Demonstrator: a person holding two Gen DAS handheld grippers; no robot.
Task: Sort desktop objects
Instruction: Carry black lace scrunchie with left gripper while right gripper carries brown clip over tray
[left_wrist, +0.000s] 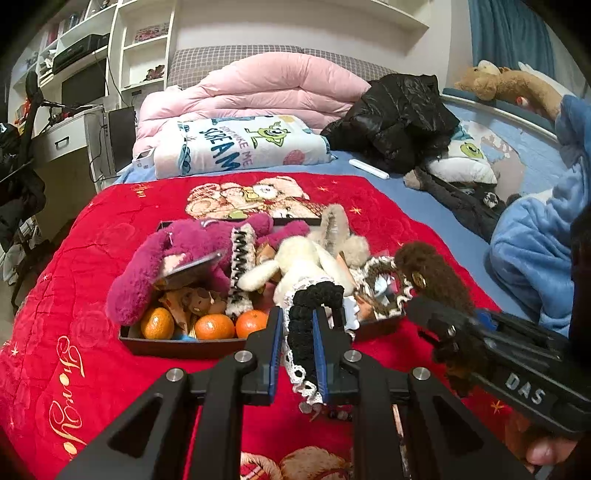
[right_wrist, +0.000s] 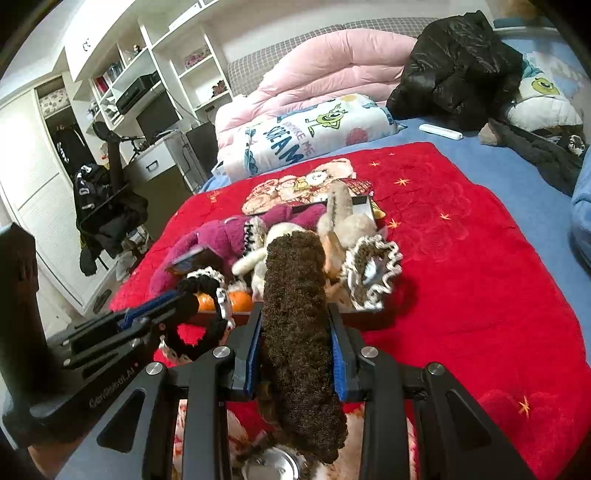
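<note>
Both grippers are clenching scrunchies, left gripper (left_wrist: 298, 332) a black crocheted scrunchie with white lace trim (left_wrist: 308, 317) and right gripper (right_wrist: 295, 343) a fuzzy brown scrunchie (right_wrist: 295, 314), and they're risking snagging the overstuffed dark tray (left_wrist: 177, 347) at 12 o'clock.

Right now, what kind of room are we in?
Most likely a bedroom. There is a bed with a folded pink quilt and a red blanket spread over it, a cartoon pillow, and white shelves beside a desk.

Home bedrm: bed (left_wrist: 424, 199) w/ pink duvet (left_wrist: 258, 85), shelves (left_wrist: 144, 48)
</note>
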